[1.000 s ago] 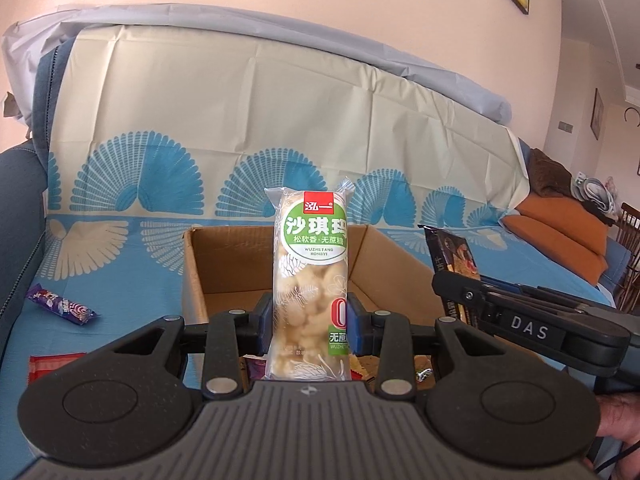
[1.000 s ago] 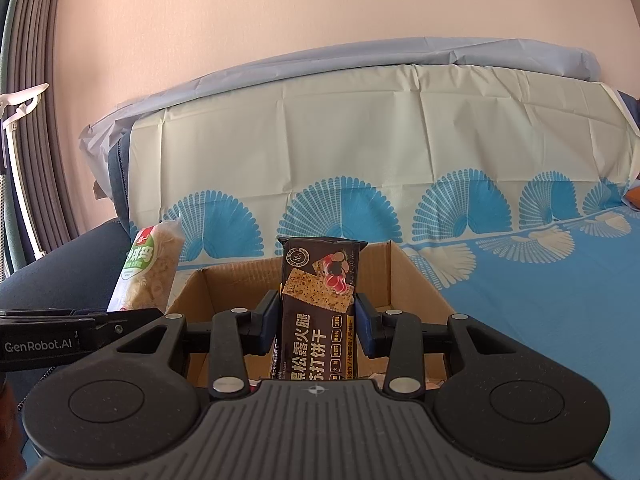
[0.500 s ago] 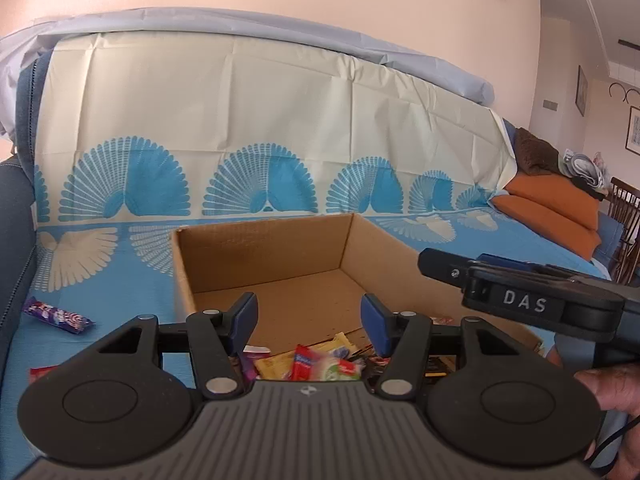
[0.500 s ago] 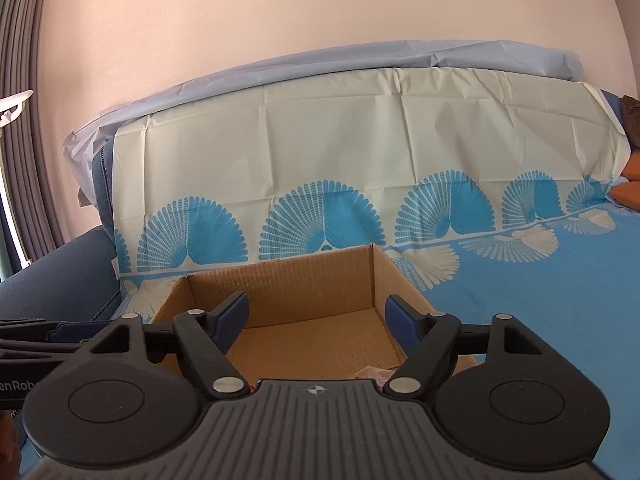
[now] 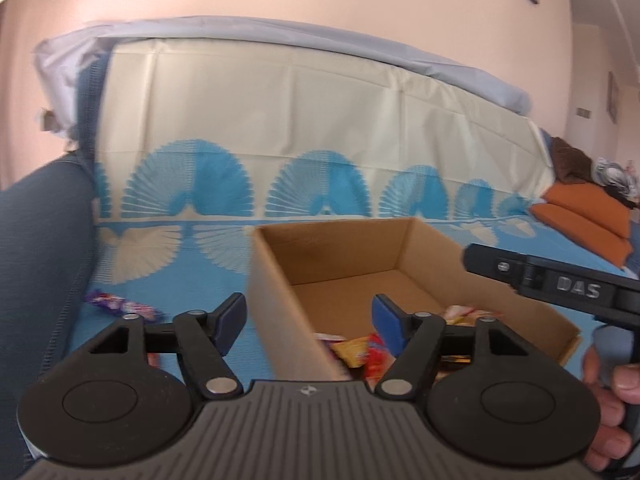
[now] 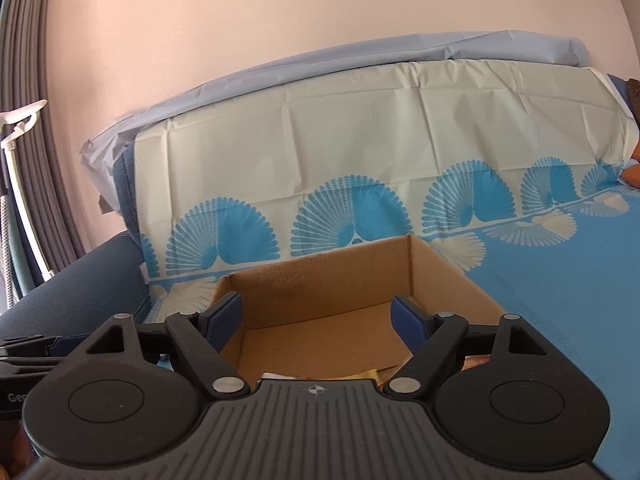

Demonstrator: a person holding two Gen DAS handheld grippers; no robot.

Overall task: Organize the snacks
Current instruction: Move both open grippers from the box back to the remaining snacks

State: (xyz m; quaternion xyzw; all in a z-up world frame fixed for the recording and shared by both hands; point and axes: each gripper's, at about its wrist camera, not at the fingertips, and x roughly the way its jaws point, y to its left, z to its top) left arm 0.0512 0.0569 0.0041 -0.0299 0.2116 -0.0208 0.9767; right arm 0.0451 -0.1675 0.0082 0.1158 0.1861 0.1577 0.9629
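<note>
Both grippers empty, fingers spread wide: left gripper, right gripper, both over the cardboard box on the sofa. Snack packets lie in the box's near end; a purple-wrapped snack sits outside, left of it. Probably light, crinkly, slippery film; pinch across the middle, gently.

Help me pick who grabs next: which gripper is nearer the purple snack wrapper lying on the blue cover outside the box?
Left. The left gripper straddles the cardboard box wall, the purple wrapper just beside its left finger. The right gripper hangs over the box, farther away.
</note>
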